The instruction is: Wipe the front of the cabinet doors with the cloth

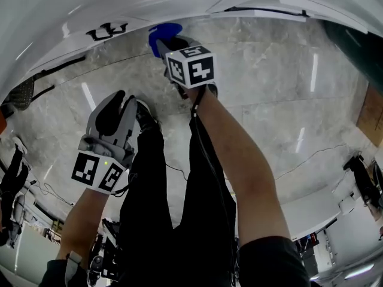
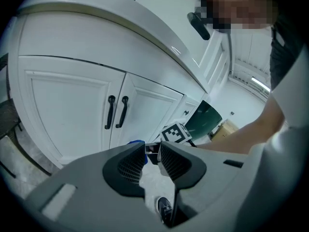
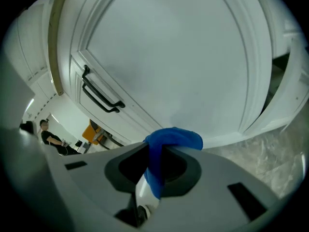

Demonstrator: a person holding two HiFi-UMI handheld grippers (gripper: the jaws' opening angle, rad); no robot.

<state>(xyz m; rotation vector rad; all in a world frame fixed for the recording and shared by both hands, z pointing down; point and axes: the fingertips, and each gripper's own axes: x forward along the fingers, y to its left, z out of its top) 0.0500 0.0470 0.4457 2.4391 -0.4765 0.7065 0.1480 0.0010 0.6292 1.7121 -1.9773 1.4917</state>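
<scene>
A blue cloth (image 1: pixel 163 32) is pinched in my right gripper (image 1: pixel 172 43), low against the foot of the white cabinet (image 1: pixel 119 8). In the right gripper view the cloth (image 3: pixel 175 139) bunches out past the shut jaws of that gripper (image 3: pixel 157 152), just short of a white door panel (image 3: pixel 169 57) with black handles (image 3: pixel 99 94). My left gripper (image 1: pixel 122 98) hangs back over the floor, jaws shut with nothing between them. The left gripper view looks past its own jaws (image 2: pixel 153 153) at two doors (image 2: pixel 67 110) with paired black handles (image 2: pixel 117 112), and at the right gripper's marker cube (image 2: pixel 175 133).
The floor is polished grey marble (image 1: pixel 269 82). The person's black-trousered legs (image 1: pixel 161 208) stand between the arms. A thin cable (image 1: pixel 299 160) trails on the floor at right. A dark mesh object (image 1: pixel 24 91) sits at left, a dark green thing (image 2: pixel 205 120) past the cabinets.
</scene>
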